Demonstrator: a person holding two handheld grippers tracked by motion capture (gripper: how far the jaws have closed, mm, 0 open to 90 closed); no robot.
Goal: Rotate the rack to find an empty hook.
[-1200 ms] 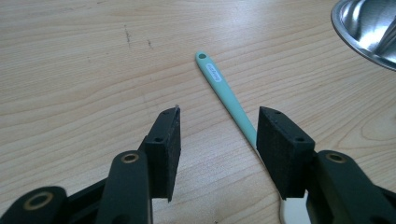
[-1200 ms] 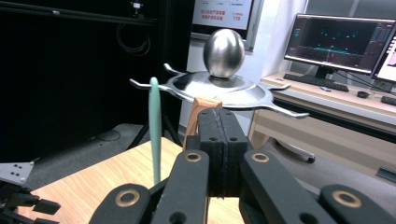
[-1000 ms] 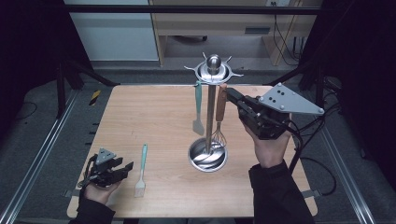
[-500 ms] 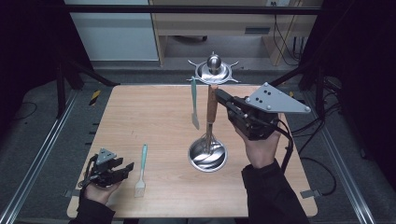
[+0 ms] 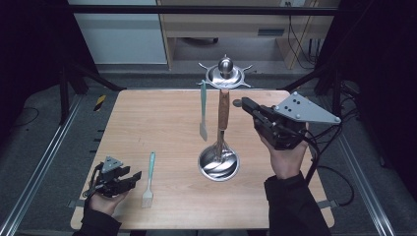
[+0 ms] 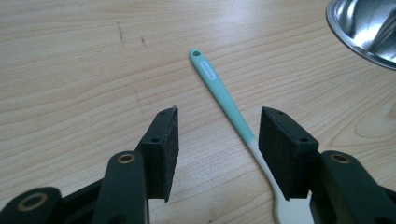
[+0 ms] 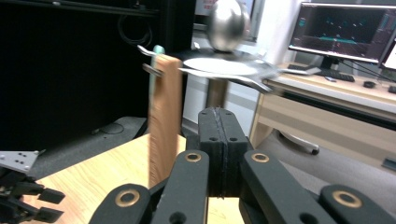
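A: Item one, left gripper (image 5: pixel 135 178), near corner of the table (image 5: pixel 147 118)?

B: Held low in the left hand (image 5: pixel 105 196), close to the near edge and the left edge. Jaws stand wide apart with nothing pressed between them. In the left gripper view the teal-handled brush (image 6: pixel 224 100) lies flat on the wood, its handle running between the two pads (image 6: pixel 166 151), touching neither that I can tell (the pale bristle end sits under the right-side pad).

A: Same brush from above?

B: Teal-handled brush (image 5: pixel 149 178), just beside the jaw tips, lengthwise toward the far edge. Bare board on its left and beyond its handle end.

A: Item two, right gripper (image 5: pixel 244 104)?

B: Raised over the right half of the table in the right hand (image 5: pixel 287 157), pointing at the utensil stand (image 5: pixel 225 73). Jaws pressed fully together, holding nothing; the right gripper view shows the pads (image 7: pixel 219 140) meeting flush.

A: What hangs there?

B: A wooden-handled whisk (image 5: pixel 223 115), just beside the closed tips, and a teal spatula (image 5: pixel 203 110) on the stand's left. The stand's round steel base (image 5: pixel 219 164) sits mid-table.

A: Room to move?

B: Open wood across the left centre and far-left corner; a strip along the right edge (cable trailing off it).
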